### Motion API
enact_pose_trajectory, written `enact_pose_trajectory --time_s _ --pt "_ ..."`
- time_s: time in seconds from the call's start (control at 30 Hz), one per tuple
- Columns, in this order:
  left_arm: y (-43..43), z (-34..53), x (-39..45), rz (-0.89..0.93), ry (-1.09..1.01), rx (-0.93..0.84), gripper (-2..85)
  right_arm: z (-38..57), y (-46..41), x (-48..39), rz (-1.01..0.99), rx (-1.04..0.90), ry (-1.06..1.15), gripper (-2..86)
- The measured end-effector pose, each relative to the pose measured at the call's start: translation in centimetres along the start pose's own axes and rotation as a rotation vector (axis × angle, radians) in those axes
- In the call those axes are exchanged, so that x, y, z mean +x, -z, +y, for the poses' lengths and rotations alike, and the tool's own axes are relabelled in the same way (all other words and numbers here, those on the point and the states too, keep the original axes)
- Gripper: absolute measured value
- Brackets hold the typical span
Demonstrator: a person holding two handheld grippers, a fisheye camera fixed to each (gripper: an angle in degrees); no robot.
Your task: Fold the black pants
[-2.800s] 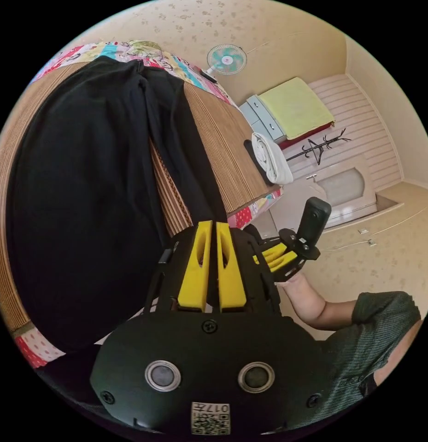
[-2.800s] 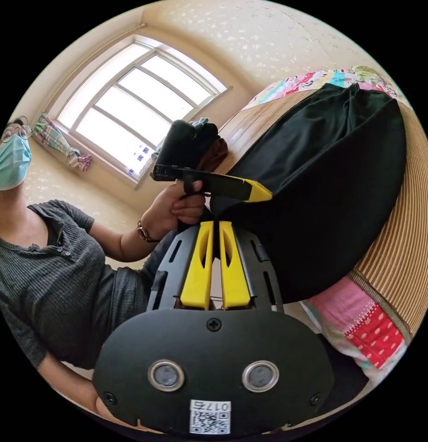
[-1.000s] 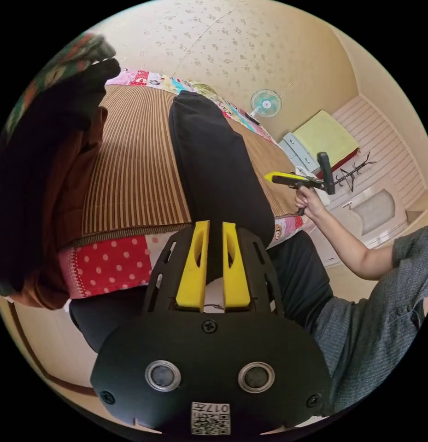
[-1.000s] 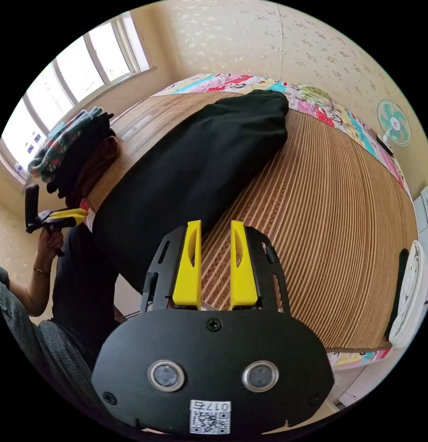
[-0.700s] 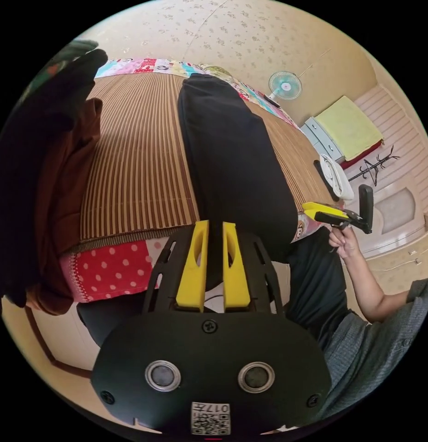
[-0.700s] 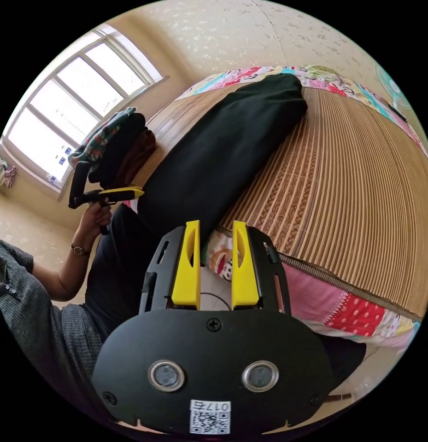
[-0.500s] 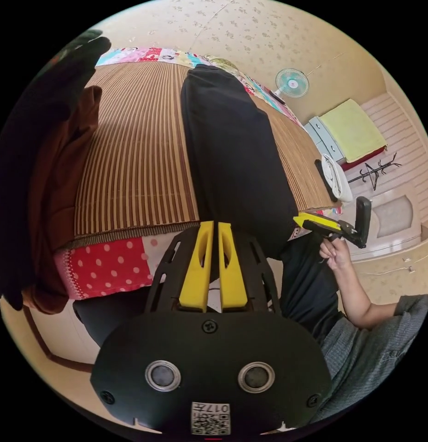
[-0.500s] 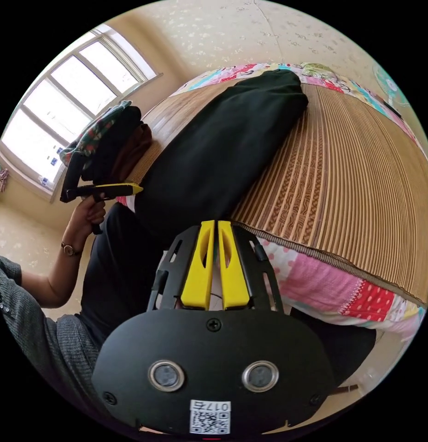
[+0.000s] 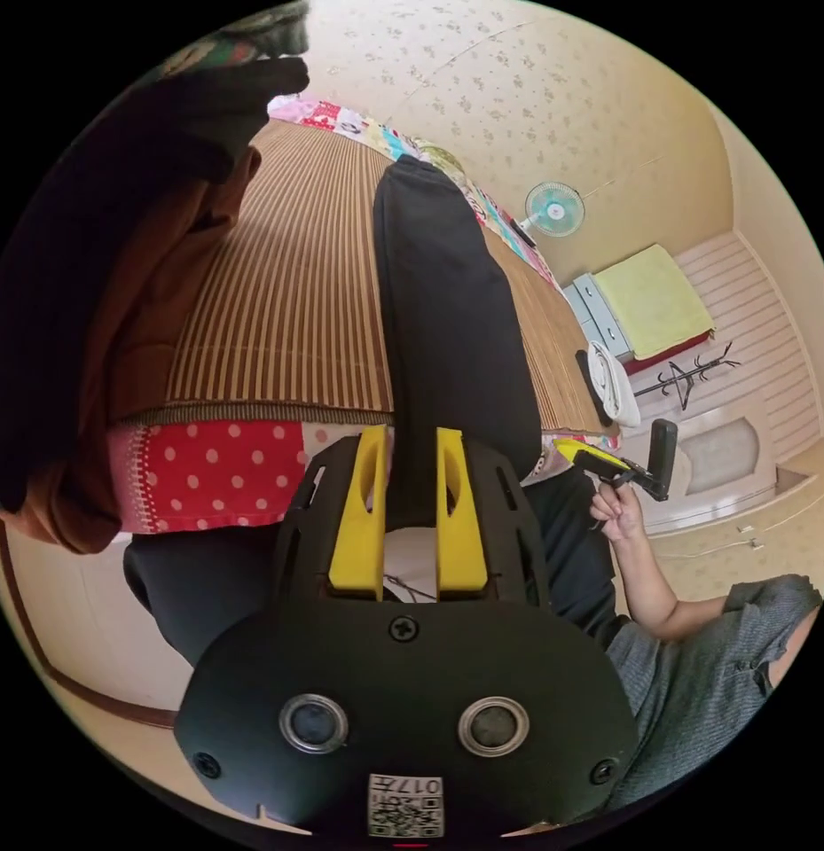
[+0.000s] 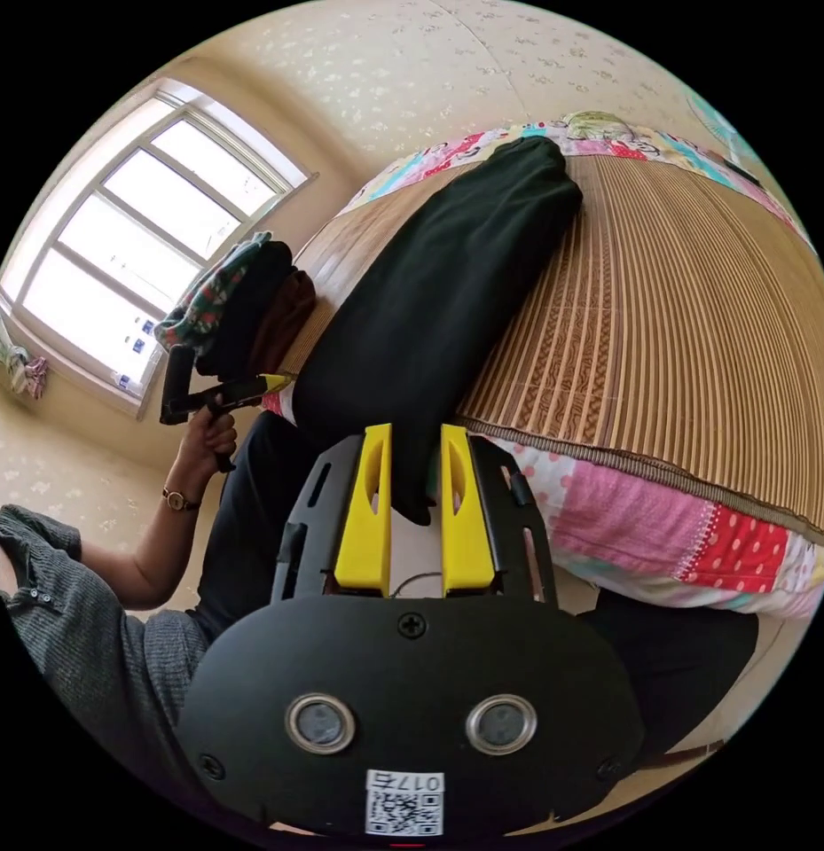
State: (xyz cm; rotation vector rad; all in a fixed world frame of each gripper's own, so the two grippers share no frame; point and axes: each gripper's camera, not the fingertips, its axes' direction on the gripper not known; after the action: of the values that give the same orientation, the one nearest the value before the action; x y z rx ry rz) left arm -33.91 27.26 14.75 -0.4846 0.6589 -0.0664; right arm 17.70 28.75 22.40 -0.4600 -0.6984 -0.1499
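Both grippers, left gripper (image 9: 408,514) and right gripper (image 10: 415,505), sit lower-center with 2 jaws spread around the black pants (image 10: 438,292) hem; close carelessly and the layers could slip apart.

White sticker (image 9: 405,805) low on the black casing of the left gripper (image 9: 409,434), and a like sticker (image 10: 405,802) on the right gripper (image 10: 416,430): each carries a square code under one short printed line, not transcribed; no other writing legible.
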Motion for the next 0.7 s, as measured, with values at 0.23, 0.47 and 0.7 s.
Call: enact_pose_trajectory --time_s 0.23,0.47,0.7 --pt "-1.5 -1.4 -0.2 0.014 0.031 -0.064 2.8 -1.5 -1.0 0.7 0.062 -0.082 -0.006 6.0" --pt "-2.8 1.2 3.5 0.083 -0.083 -0.209 0.1 3.1 6.5 3.8 0.061 -0.11 -0.065 3.9" --pt "1.7 -4.2 1.9 0.172 -0.002 0.06 10.8 1.8 14.0 10.2 -0.026 0.046 -0.147 9.1"
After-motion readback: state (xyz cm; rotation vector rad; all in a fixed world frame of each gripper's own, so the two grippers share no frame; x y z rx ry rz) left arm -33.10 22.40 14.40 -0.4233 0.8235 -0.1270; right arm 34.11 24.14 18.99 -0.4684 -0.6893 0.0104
